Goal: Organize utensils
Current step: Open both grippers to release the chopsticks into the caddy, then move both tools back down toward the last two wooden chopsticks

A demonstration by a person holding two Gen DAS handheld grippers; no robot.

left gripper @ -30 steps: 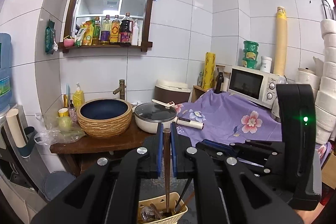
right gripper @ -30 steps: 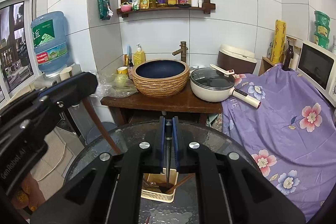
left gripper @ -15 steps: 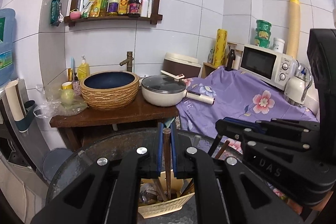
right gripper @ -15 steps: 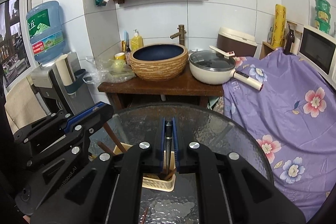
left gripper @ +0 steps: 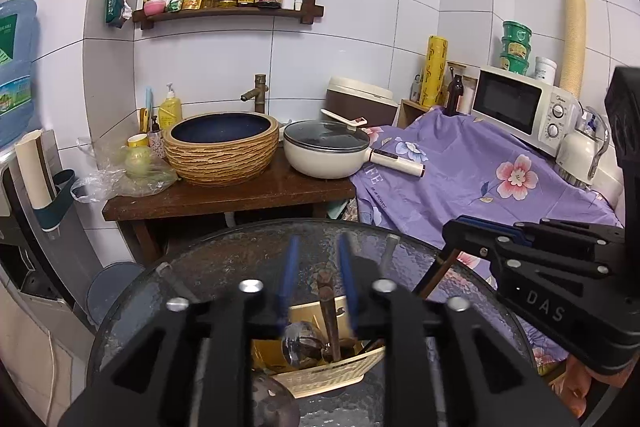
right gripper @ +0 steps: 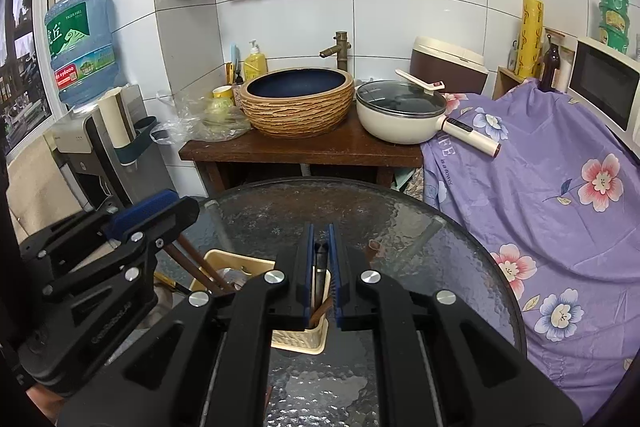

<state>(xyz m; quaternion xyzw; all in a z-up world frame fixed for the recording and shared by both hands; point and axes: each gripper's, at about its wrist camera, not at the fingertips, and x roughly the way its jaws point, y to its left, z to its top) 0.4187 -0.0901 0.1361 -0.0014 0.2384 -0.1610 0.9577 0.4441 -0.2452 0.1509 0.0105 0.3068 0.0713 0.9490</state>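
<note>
Setting: small home kitchen, white-tiled walls (left gripper: 340, 67).
Evidence: dark wooden wall shelf (left gripper: 228, 13) of sauce bottles; cream lidded pan (left gripper: 326, 155); white microwave oven (left gripper: 524, 103); blue water-dispenser jug (right gripper: 82, 43); round glass-topped table (right gripper: 400, 223).

Both grippers have come down closer to the yellow basket (left gripper: 332, 375) on the round glass bench (left gripper: 224, 259). The left gripper (left gripper: 318, 279) has just been opening its fingers, so the brown stick (left gripper: 329, 311) now stands loose between them, its lower end in the basket, no longer squeezed.
</note>
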